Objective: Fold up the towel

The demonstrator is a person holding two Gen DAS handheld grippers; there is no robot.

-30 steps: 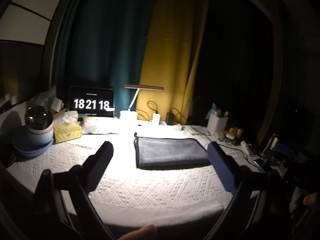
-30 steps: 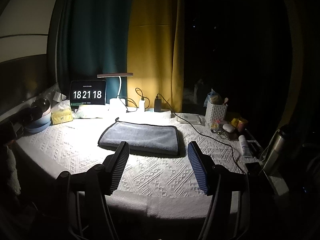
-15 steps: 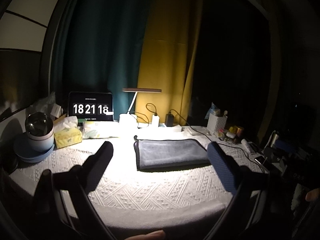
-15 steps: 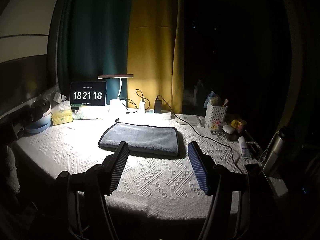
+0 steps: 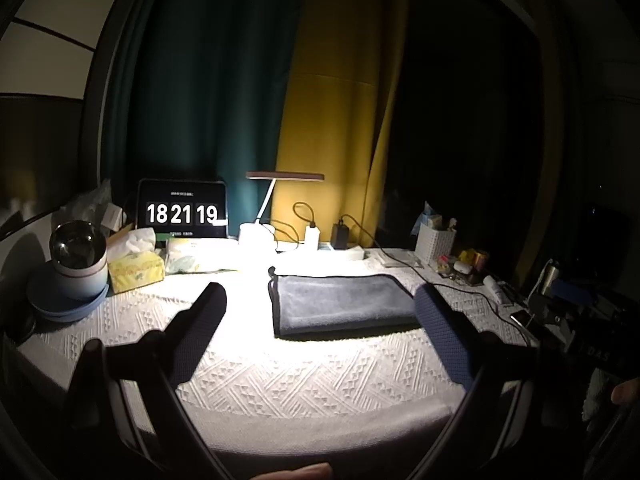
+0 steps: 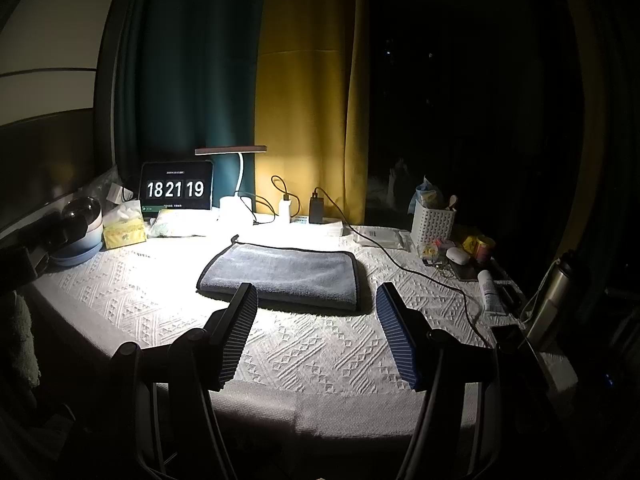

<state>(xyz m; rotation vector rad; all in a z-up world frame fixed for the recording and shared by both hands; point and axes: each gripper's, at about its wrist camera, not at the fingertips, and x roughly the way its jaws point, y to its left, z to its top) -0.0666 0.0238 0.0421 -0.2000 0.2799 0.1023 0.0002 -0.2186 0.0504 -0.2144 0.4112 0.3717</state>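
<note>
The left gripper (image 5: 320,296) hovers with fingers (image 5: 198,328) spread before the folded towel (image 5: 344,304) on the table (image 5: 280,376).

Bare tablecloth (image 6: 320,352) before towel (image 6: 280,276), lamp (image 6: 232,152) behind, cable (image 6: 420,276) right.

Left hand-held gripper (image 5: 320,300) hangs level, jaws spread wide, nothing between them. Right hand-held gripper (image 6: 316,294) matches it, fingers (image 6: 240,320) parted and empty, both held low and pointing forward.
</note>
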